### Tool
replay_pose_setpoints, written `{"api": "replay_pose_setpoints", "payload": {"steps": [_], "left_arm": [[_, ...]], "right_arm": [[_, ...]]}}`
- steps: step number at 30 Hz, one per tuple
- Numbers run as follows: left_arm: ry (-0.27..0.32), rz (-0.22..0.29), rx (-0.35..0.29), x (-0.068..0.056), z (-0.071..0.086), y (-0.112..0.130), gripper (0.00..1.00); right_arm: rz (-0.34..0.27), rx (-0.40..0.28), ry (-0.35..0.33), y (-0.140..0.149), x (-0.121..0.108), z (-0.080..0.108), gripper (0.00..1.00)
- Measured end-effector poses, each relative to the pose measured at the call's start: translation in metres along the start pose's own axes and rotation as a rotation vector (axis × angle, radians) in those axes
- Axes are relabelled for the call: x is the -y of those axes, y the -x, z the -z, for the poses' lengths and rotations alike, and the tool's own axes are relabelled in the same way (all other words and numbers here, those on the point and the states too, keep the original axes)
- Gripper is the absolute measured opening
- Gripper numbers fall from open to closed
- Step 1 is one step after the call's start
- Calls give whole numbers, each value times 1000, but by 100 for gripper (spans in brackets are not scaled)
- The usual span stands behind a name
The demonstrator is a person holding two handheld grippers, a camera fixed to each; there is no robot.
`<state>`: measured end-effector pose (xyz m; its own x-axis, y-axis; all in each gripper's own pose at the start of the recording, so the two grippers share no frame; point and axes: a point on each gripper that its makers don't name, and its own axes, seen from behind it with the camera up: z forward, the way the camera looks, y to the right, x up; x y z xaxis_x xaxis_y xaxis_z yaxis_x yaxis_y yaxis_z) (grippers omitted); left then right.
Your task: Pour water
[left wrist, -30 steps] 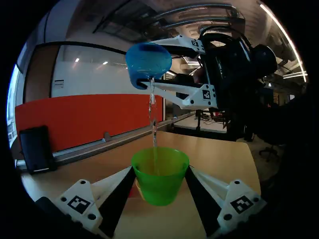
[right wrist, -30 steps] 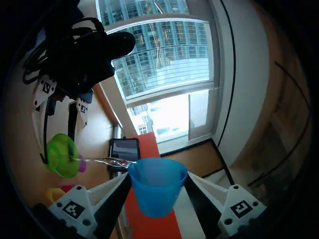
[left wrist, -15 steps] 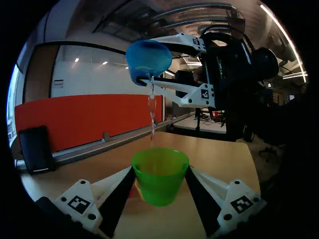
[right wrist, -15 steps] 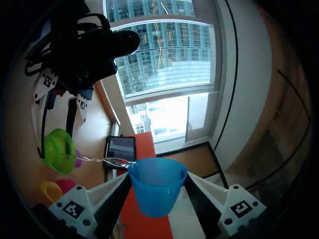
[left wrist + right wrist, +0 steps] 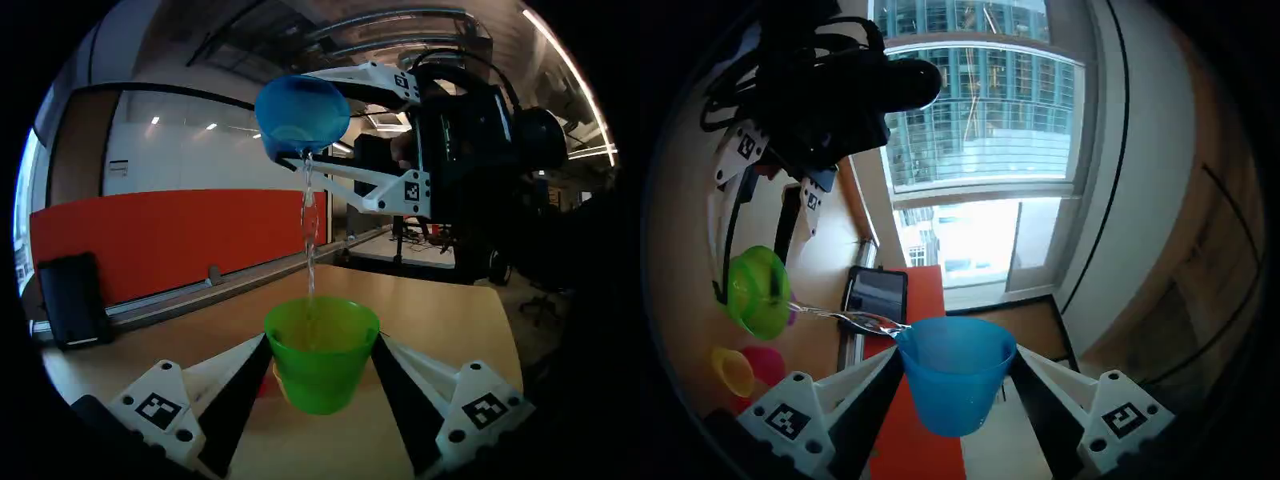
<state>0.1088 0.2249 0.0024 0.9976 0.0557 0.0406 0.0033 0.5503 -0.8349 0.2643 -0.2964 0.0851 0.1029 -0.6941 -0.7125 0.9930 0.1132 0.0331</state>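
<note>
We find the left gripper [image 5: 320,356] clenched on the green cup [image 5: 322,380], one finger pressed to each side; the cup stands upright over the table [image 5: 448,308], and we cannot tell whether its base rests on the wood or hangs just above it. The right gripper [image 5: 956,372] grasps the blue cup [image 5: 954,392] in the same manner; that cup is tipped well over and held high above the green one. The water [image 5: 308,232] leaves its lower rim as a thin, wavering stream and lands inside the green cup's mouth, towards the middle. We judge the pour to be in progress, with several hazards. The drop is long and the stream narrow, so a small drift of either hand would put it on the rim or onto the table. A steeper tilt would throw the water farther out and past the far rim; a shallower one would let it dribble down the blue cup's wall. The height also favours splashing. We cannot read the fill level through the green wall, so an overflow could come unnoticed. Both cups taper and may be wet, so either could slide between its fingers. A yellow cup [image 5: 732,370] and a pink cup [image 5: 764,364] lie near the green cup and would take any spill first; the phone [image 5: 72,300] stands well apart at the table's far edge, less exposed.
</note>
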Motion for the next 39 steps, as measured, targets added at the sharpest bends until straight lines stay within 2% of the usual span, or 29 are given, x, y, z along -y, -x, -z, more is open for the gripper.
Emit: {"api": "replay_pose_setpoints", "payload": {"steps": [20, 35, 39], "left_arm": [[-5, 4, -3, 2, 0, -2, 85], [-9, 7, -6, 3, -2, -3, 85], [-9, 7, -7, 3, -2, -3, 85]], "right_arm": [[139, -13, 13, -14, -4, -7, 91], [285, -21, 19, -27, 3, -9, 91], [291, -25, 20, -30, 6, -9, 91]]}}
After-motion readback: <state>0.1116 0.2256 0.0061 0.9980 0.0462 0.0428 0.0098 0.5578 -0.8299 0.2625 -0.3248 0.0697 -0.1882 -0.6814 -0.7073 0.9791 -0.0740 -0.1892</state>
